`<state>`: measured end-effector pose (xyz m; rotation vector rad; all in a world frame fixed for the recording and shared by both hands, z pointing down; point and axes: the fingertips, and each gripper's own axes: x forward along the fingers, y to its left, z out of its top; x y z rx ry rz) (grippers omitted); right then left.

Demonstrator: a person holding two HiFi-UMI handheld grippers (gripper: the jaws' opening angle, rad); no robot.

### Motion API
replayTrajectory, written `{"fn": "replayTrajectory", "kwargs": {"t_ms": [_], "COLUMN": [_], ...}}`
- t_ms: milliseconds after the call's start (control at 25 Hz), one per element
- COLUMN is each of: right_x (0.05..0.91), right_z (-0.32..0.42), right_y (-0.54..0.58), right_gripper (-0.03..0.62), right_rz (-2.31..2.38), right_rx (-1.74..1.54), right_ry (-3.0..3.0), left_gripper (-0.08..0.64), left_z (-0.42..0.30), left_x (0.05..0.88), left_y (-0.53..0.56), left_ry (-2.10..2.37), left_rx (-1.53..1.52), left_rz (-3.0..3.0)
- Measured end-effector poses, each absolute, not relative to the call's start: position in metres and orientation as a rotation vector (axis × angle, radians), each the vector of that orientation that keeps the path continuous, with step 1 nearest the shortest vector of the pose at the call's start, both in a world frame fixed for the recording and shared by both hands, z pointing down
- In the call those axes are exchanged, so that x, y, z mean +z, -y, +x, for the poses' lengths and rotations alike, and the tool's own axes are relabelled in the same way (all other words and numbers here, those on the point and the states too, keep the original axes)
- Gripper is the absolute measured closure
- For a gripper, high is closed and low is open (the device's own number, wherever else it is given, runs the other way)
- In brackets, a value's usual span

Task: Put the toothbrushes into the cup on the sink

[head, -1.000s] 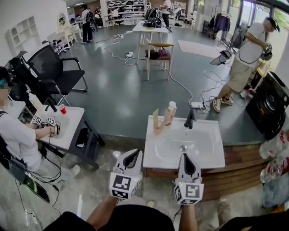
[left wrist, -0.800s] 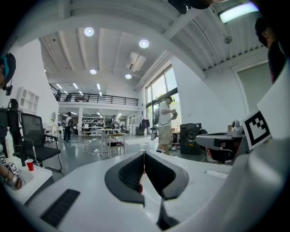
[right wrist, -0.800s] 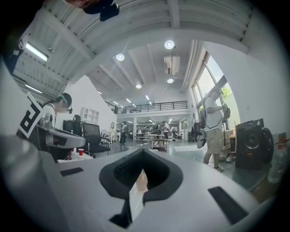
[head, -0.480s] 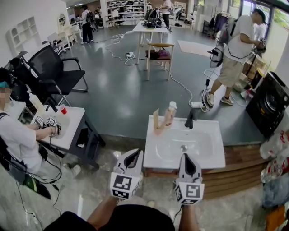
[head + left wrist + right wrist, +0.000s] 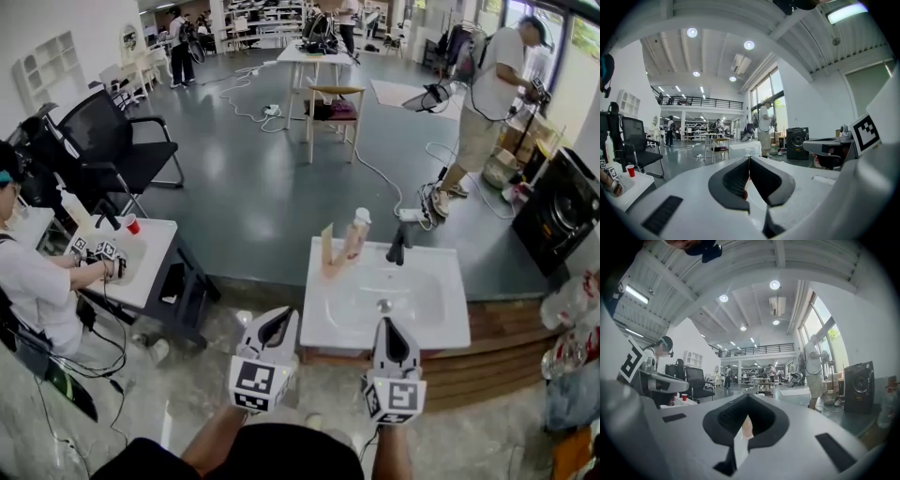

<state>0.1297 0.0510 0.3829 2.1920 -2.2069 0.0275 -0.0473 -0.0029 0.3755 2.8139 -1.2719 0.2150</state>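
The white sink [image 5: 441, 314] stands in front of me on a low wooden platform, with a black tap [image 5: 398, 246] at its back rim. At its back left corner stand a tan upright object [image 5: 327, 253] and a pinkish one with a white top [image 5: 355, 232]; I cannot tell which is the cup or make out toothbrushes. My left gripper [image 5: 280, 322] hovers short of the sink's front left corner, shut and empty. My right gripper [image 5: 387, 327] hovers over the sink's front edge, also shut and empty. In each gripper view the jaws meet at the tip, left gripper [image 5: 749, 158], right gripper [image 5: 748, 396].
A seated person [image 5: 33, 281] works at a white table [image 5: 150, 272] with a red cup [image 5: 132, 225] on the left. A black office chair [image 5: 112, 141] and a wooden chair [image 5: 333, 108] stand further back. A black appliance [image 5: 558, 220] sits at the right, and a standing person [image 5: 487, 103] with cables behind.
Both grippers stay where they were, shut. The standing person at the back right has stepped leftward and turned. The head view has shifted slightly.
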Motion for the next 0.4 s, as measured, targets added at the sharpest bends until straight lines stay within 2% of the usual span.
{"fn": "replayTrajectory", "kwargs": {"t_ms": [400], "right_x": [0.3916], "right_z": [0.1332], "right_y": [-0.0493], "right_gripper": [0.595], "right_rz": [2.19], "right_rx": [0.04], "right_ry": [2.199], "left_gripper": [0.555], "left_z": [-0.0438], "left_x": [0.3812], "left_y": [0.0051], "left_ry": [1.273], "left_rx": [0.213], "left_rz": [2.813]}}
